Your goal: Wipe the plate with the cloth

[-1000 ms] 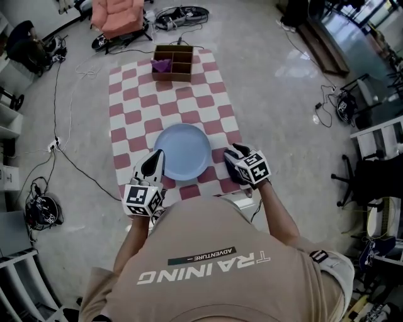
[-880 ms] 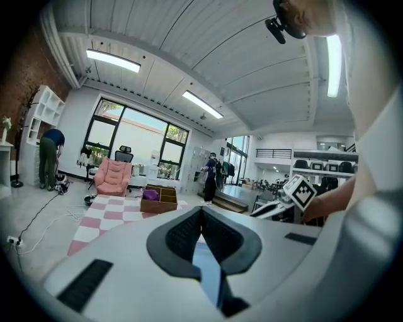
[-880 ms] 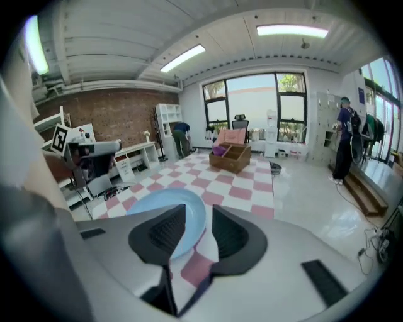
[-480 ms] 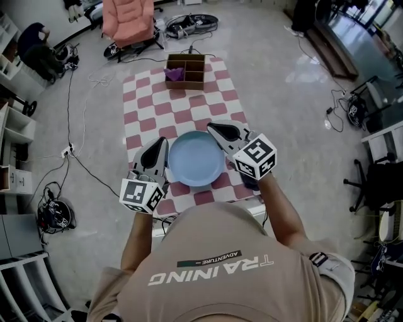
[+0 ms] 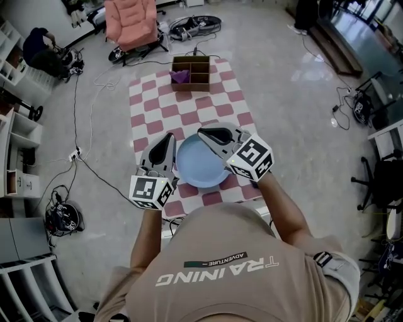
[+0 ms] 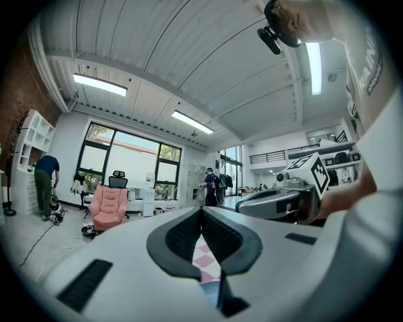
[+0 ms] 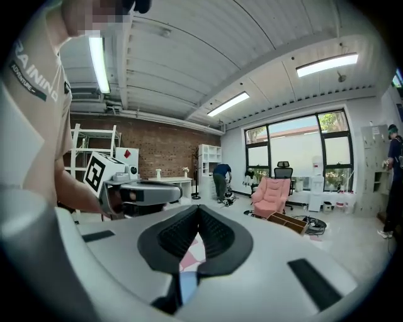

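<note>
A red-and-white checked cover [image 5: 157, 107] lies over the tabletop. At its far end is a wooden box [image 5: 200, 63] with compartments, and the crumpled purple cloth [image 5: 179, 76] sits in its left one, well apart from both grippers. Beyond it are a padded pink armchair [image 5: 130, 19] and loose cables [image 5: 88, 157] on the glossy floor. The round, smooth, pale blue plate [image 5: 200, 166] rests near the close edge. From above, the left gripper [image 5: 170, 137] hides part of its left rim and the right gripper [image 5: 204, 133] part of its upper right rim. Both grippers are clenched on nothing, their ribbed black pads meeting. Only the gripper views show this closure, with a sliver of blue and checks below, along with the windows [image 6: 126, 163], brick wall [image 7: 157, 151] and a bending person [image 7: 221, 179].
</note>
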Demonstrator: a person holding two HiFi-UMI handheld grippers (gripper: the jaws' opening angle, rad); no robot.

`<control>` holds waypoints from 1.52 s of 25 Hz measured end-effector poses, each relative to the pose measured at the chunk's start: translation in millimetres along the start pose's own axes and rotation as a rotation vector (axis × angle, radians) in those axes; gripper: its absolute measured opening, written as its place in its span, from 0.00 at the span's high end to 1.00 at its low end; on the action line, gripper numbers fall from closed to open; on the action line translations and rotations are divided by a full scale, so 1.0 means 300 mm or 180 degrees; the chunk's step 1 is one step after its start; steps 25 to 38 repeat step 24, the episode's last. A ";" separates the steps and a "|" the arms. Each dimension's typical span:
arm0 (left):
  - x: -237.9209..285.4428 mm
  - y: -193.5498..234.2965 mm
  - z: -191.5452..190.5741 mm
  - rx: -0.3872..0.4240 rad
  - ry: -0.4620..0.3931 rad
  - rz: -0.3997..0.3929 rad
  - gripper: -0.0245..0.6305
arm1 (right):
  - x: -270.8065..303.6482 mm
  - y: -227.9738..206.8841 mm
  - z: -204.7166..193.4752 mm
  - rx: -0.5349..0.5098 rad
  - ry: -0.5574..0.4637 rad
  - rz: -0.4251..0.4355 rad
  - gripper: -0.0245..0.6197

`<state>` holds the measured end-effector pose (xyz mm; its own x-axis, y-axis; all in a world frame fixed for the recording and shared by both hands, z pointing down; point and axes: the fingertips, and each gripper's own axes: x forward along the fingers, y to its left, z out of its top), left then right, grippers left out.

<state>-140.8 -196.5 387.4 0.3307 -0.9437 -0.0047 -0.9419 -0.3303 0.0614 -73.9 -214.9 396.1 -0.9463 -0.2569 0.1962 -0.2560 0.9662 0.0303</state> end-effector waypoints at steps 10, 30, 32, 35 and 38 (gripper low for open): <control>0.006 0.010 -0.030 -0.0075 0.0025 0.0005 0.94 | 0.019 0.014 -0.036 0.0057 0.0056 0.0068 0.94; 0.016 -0.011 -0.021 -0.0062 0.0063 -0.0084 0.94 | 0.014 0.006 -0.062 0.0038 0.0115 0.0061 0.94; 0.016 -0.011 -0.021 -0.0062 0.0063 -0.0084 0.94 | 0.014 0.006 -0.062 0.0038 0.0115 0.0061 0.94; 0.016 -0.011 -0.021 -0.0062 0.0063 -0.0084 0.94 | 0.014 0.006 -0.062 0.0038 0.0115 0.0061 0.94; 0.016 -0.011 -0.021 -0.0062 0.0063 -0.0084 0.94 | 0.014 0.006 -0.062 0.0038 0.0115 0.0061 0.94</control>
